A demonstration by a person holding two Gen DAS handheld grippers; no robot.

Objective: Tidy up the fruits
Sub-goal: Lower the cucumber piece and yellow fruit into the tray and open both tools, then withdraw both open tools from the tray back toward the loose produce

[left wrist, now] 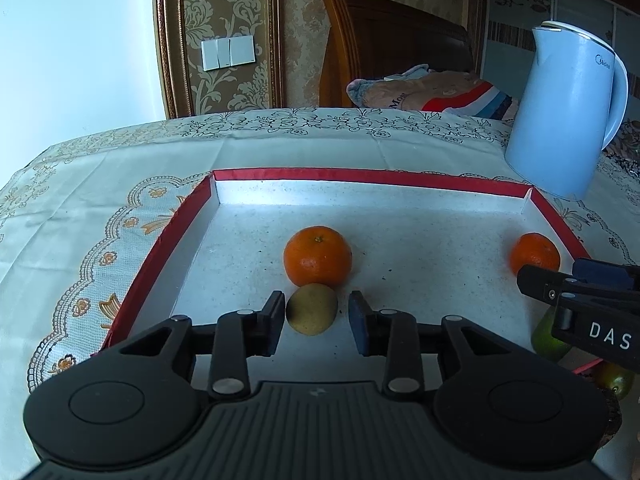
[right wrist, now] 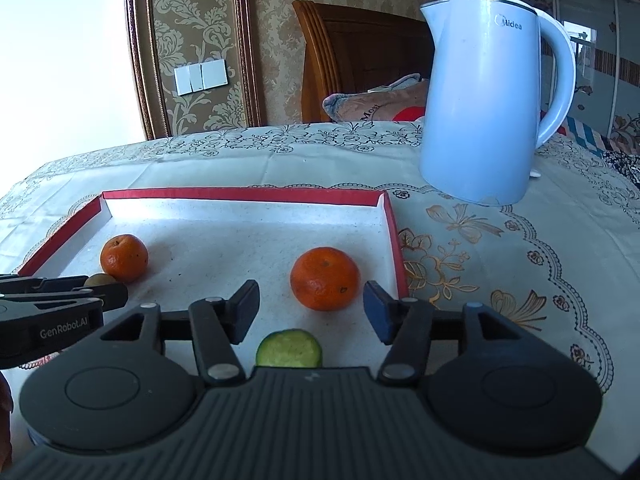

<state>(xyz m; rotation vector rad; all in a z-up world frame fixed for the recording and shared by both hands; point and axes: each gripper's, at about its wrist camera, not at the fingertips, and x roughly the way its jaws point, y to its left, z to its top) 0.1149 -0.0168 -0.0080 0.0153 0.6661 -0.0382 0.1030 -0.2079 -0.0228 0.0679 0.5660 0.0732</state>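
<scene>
Orange tangerines (left wrist: 317,255) (right wrist: 325,278) and a yellowish round fruit (left wrist: 312,309) already sit in your red-rimmed white tray (left wrist: 372,176), both tongs (left wrist: 318,316) (right wrist: 311,310) spread and pinching nothing, while green fruits (left wrist: 549,338) at five o'clock remain outside.

A table covered with a cream, flower-patterned tablecloth (right wrist: 280,160) carries everything. A shallow red-rimmed tray (left wrist: 360,176) with a white speckled floor lies flat on the cloth toward the near side. A pale blue kettle (right wrist: 486,96) stands upright on the cloth just beyond the tray's far right corner.
</scene>
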